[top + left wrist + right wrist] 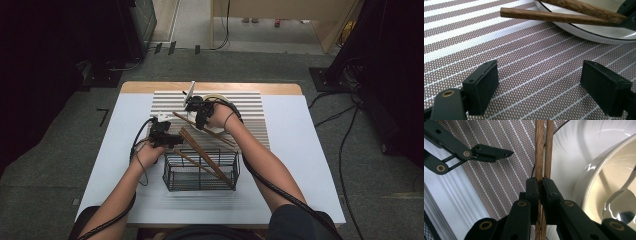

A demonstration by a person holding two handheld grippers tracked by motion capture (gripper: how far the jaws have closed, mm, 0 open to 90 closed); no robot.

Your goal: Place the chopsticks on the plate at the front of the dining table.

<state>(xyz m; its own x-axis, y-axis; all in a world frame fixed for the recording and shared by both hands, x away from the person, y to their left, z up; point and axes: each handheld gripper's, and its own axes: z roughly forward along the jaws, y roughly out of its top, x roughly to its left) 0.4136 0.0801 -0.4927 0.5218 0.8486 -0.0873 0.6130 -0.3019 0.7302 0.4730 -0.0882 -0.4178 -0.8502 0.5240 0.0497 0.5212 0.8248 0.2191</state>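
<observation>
**Item: pair of wooden chopsticks (543, 150), in hand.**

- Holder: right gripper (540, 187). Jaws pinched tight on the two sticks, pads pressing from either side. The shafts run on past the fingertips, across the rim of the white plate (564, 157) and over the striped mat (499, 170).
- Beside the right fingers: cream bowl (609, 182) with a metal spoon (621, 207) in it.
- Left gripper (539, 82): jaws wide apart, nothing between them, hovering low over the mat; the stick ends (529, 13) lie just beyond its fingertips, over the plate edge.
- Destination, judged: black wire basket (201, 172), near the person, already holding other chopsticks (207, 160).
- Handling note: keep both sticks parallel in the pinch, lift clear of the plate rim before swinging, tip the far ends down into the basket, avoid knocking the bowl.
- Pose: right forearm reaches forward, wrist bent, gripper pointing down at the plate. Left forearm is shorter-reaching, its gripper level beside the basket's far corner.
</observation>
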